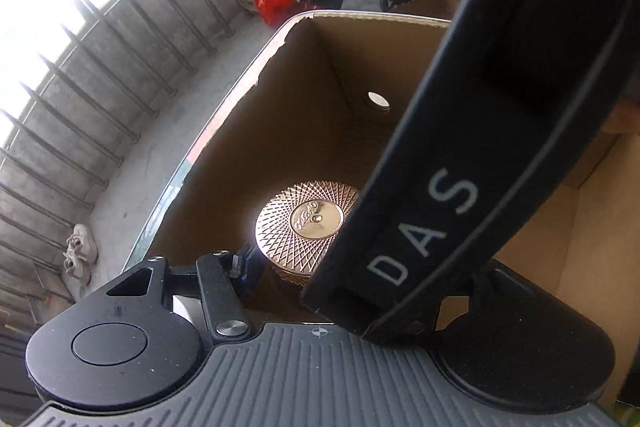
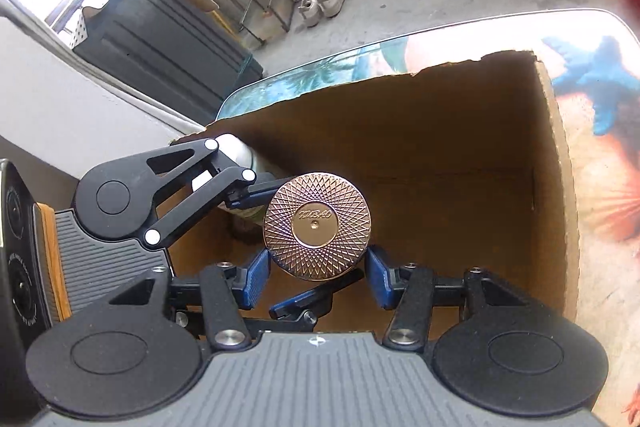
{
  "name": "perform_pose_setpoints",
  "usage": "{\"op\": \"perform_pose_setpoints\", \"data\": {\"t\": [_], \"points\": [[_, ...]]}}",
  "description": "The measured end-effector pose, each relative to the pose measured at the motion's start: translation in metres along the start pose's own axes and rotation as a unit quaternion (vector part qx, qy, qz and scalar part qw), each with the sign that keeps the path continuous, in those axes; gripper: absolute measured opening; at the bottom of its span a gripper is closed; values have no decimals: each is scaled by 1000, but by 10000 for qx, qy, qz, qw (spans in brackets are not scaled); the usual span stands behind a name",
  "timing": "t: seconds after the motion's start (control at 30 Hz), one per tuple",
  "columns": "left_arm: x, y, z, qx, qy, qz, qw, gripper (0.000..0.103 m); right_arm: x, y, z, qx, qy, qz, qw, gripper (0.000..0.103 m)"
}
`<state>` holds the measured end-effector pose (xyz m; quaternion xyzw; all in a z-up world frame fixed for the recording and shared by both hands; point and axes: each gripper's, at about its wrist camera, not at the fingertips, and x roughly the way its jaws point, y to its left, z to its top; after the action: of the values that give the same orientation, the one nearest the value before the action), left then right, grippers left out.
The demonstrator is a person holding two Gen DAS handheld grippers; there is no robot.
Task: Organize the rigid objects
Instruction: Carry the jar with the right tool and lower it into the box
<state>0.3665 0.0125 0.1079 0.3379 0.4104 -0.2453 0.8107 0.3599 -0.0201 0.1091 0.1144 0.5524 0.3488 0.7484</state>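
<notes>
Cardboard box (image 2: 460,155) on the table (image 2: 600,75) holds the gold-lidded jar (image 2: 318,225). Left gripper (image 2: 256,251) grasps the jar for lowering inside; right gripper (image 2: 318,277) hovers with jaws spread, clear.

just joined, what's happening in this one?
Both handheld grippers are over an open cardboard box on a table with a beach-print top. The left gripper has its blue-padded fingers on either side of a jar with a copper-coloured patterned lid, inside the box. The right gripper is open, fingers either side of the jar, not touching. A black strap lettered DAS blocks much of the left wrist view.
</notes>
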Motion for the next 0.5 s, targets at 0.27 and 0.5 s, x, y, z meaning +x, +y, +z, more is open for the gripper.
{"op": "perform_pose_setpoints", "data": {"t": [0.27, 0.5], "points": [[20, -2, -10, 180, 454, 312, 9983, 61, 28, -15, 12, 218, 115, -78, 9997, 52], [12, -3, -20, 318, 442, 501, 9973, 63, 41, -4, 8, -53, 21, -374, 9993, 50]]}}
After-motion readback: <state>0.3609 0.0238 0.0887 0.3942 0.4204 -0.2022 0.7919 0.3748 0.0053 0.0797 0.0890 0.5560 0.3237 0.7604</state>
